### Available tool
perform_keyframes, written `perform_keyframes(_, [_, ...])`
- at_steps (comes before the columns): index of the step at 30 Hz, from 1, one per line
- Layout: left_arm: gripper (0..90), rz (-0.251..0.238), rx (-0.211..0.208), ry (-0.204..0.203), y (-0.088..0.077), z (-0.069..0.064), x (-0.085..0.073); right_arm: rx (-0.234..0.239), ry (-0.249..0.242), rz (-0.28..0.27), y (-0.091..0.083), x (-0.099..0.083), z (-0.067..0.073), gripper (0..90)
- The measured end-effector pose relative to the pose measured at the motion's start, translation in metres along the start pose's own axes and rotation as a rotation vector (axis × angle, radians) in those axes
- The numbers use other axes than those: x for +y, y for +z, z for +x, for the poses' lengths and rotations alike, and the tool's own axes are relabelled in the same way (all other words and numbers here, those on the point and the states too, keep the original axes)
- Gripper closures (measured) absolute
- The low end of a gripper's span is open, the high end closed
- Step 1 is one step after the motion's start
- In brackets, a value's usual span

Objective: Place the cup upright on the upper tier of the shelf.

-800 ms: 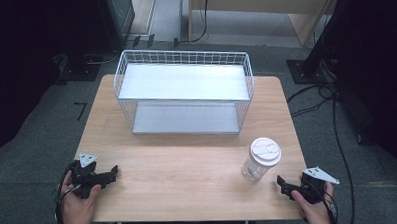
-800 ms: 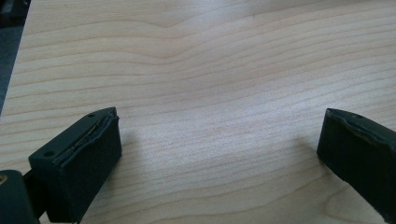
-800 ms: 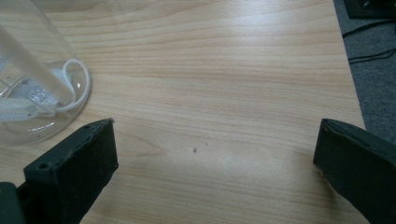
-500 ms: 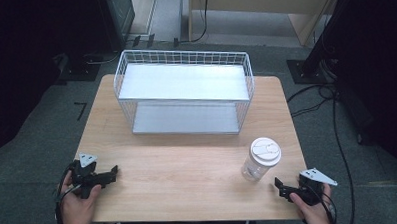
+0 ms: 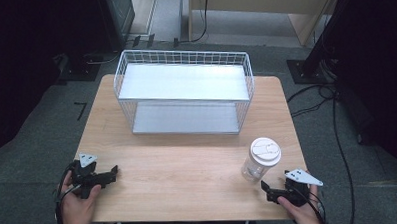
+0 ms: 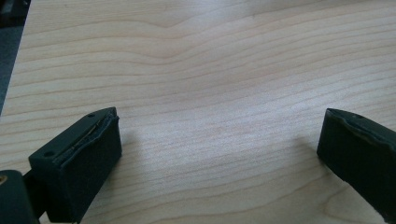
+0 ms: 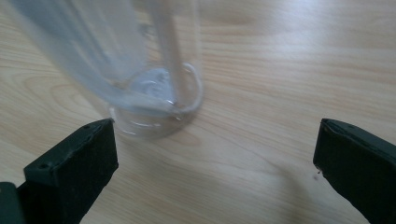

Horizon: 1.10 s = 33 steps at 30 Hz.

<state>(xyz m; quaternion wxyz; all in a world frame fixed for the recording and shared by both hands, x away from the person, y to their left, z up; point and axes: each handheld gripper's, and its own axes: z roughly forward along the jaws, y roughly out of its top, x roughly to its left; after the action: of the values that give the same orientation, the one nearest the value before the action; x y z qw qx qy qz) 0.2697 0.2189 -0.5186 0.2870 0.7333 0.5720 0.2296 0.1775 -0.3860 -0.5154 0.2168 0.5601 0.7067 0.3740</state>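
Two grippers in play, one in each hand, both low over the wooden table. Over on the right, the right gripper sits near the front edge, jaws spread wide apart with nothing between the pads. Just ahead of it, and a little toward its left jaw, stands the clear plastic cup, upright, white lid on top. From the right gripper view, the cup's round base rests on the wood just beyond the left jaw tip, close to it but not touching, as far as can be seen. The right jaw is well clear of the cup.

Across the table, the left gripper rests at the front left corner, well apart from the cup. Its jaws gape wide too, bare wood grain between them in the left gripper view.

Farther off, beyond both grippers, the white wire basket stands at the back of the table, with a white shelf inside it.
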Motion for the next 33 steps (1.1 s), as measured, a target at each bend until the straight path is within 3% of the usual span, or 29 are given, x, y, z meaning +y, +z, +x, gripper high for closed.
perform_keyframes(4, [0.1, 0.000, 0.000, -0.001, 0.000, 0.000, 0.000, 0.035, -0.041, -0.034, -0.002, 0.005, 0.012, 0.0])
perform_keyframes(13, [0.1, 0.000, 0.000, -0.001, 0.000, 0.000, 0.000, 0.074, -0.048, -0.076, -0.003, 0.015, 0.028, 1.5])
perform_keyframes(20, [0.1, 0.000, 0.000, -0.001, 0.000, 0.000, 0.000, 0.089, -0.040, -0.142, -0.004, 0.023, 0.039, 5.4])
perform_keyframes(22, [0.1, 0.000, 0.000, -0.001, 0.000, 0.000, 0.000, 0.081, -0.043, -0.152, -0.005, 0.025, 0.040, 6.4])
perform_keyframes(27, [0.1, 0.000, 0.001, -0.001, 0.000, 0.000, 0.000, 0.034, -0.042, -0.241, -0.007, 0.031, 0.048, 11.7])
perform_keyframes(33, [0.0, 0.000, 0.000, -0.001, 0.000, 0.000, 0.000, 0.011, -0.015, -0.303, -0.003, 0.036, 0.051, 12.0])
